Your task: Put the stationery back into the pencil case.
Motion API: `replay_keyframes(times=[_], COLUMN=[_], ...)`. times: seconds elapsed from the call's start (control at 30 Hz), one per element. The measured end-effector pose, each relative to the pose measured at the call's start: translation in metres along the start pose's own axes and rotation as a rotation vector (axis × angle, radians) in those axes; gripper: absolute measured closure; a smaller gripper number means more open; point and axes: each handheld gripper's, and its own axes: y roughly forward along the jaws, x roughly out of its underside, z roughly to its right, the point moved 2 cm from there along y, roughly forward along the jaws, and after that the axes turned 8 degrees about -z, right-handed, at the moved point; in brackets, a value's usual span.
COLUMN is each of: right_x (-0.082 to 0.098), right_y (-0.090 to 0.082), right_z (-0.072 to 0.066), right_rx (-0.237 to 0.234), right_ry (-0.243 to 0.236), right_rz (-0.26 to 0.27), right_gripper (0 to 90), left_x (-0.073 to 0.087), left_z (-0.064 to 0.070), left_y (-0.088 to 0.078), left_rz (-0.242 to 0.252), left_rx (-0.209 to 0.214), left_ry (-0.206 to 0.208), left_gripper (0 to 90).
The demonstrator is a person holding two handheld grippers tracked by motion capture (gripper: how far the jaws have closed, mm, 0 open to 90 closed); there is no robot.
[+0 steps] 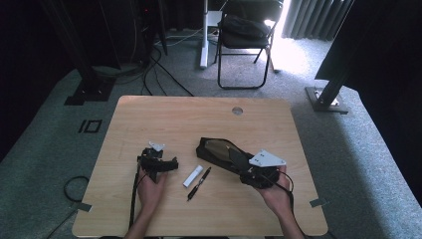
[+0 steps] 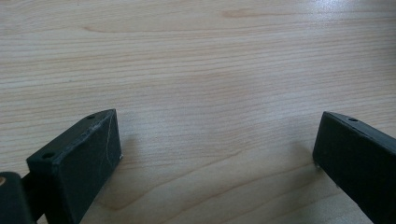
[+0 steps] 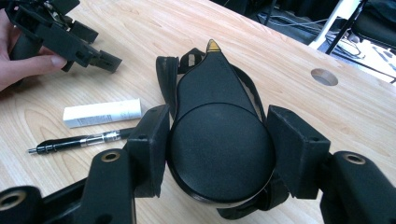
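A black zip pouch point(image 1: 219, 152) with a gold-coloured tip lies right of the table's middle. My right gripper point(image 1: 248, 173) is at its near end. In the right gripper view both pads press the sides of the pouch's point(image 3: 210, 93) rounded end, so the right gripper point(image 3: 217, 140) is shut on it. My left gripper point(image 1: 173, 164) rests low at the left, jaws pointing right. The left gripper point(image 2: 217, 154) stands open over bare wood, and it point(image 3: 105, 60) is held by a hand. Between the grippers lie a white stick point(image 1: 193, 176) point(image 3: 102, 113) and a black pen point(image 1: 199, 183) point(image 3: 79, 141).
The wooden table point(image 1: 174, 119) has a round cable hole point(image 1: 237, 110) point(image 3: 324, 77) near its far edge. A folding chair point(image 1: 246, 35) stands on the carpet beyond the table. Cables trail from both grippers toward the near edge.
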Motion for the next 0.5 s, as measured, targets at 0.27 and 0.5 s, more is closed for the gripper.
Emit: replay_keyframes(times=[0.27, 0.5], right_x=[-0.0056, -0.0106], right_y=[0.0018, 0.0043], right_z=[0.0018, 0.0046], right_rx=[0.000, -0.001], right_ry=[-0.005, -0.002], right_rz=[0.007, 0.013], right_gripper=[41.7, 41.6], left_x=[0.0000, 0.0000], left_z=[0.0000, 0.0000], left_y=[0.0000, 0.0000], left_rz=[0.000, 0.000], left_rx=[0.000, 0.000], left_ry=[0.000, 0.000], left_gripper=[1.3, 1.3])
